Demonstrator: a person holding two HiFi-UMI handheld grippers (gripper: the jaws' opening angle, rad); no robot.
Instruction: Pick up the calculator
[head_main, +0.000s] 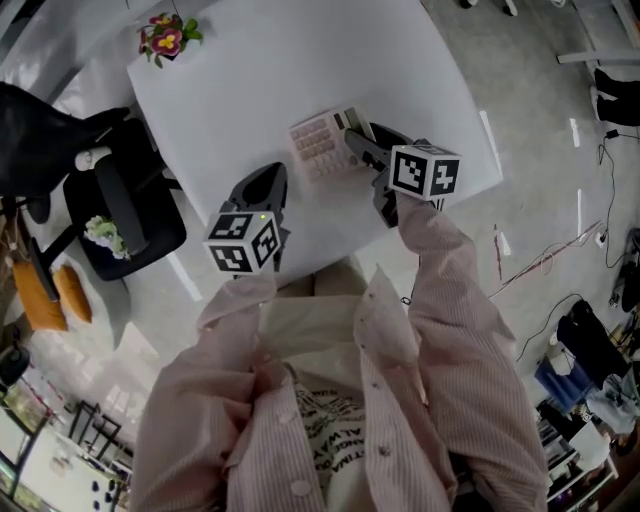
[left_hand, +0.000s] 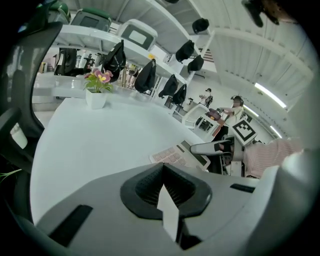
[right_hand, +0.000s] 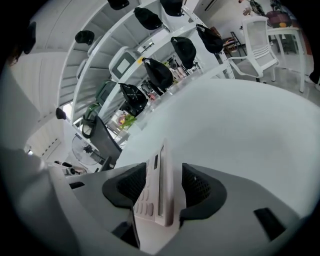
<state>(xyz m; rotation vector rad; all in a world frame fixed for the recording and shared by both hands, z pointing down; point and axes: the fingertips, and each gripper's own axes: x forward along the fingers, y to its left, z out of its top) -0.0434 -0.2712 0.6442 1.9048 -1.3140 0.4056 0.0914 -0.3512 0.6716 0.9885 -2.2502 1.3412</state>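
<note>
The pale calculator (head_main: 322, 147) lies near the middle of the white table (head_main: 250, 80), its keys showing. My right gripper (head_main: 352, 143) reaches in from the right and is shut on the calculator's display end. In the right gripper view the calculator (right_hand: 156, 192) stands edge-on between the two ribbed pads (right_hand: 200, 187), keys facing left. My left gripper (head_main: 272, 180) hovers by the table's near edge, left of the calculator, shut on nothing. The left gripper view looks past my shut left gripper (left_hand: 164, 184) to the calculator (left_hand: 175, 156), where a right gripper finger (left_hand: 212, 147) lies across it.
A white pot of pink flowers (head_main: 165, 38) stands at the table's far left corner, also in the left gripper view as the flower pot (left_hand: 97, 90). A black office chair (head_main: 125, 210) sits left of the table. Cables (head_main: 545, 265) trail on the floor at right.
</note>
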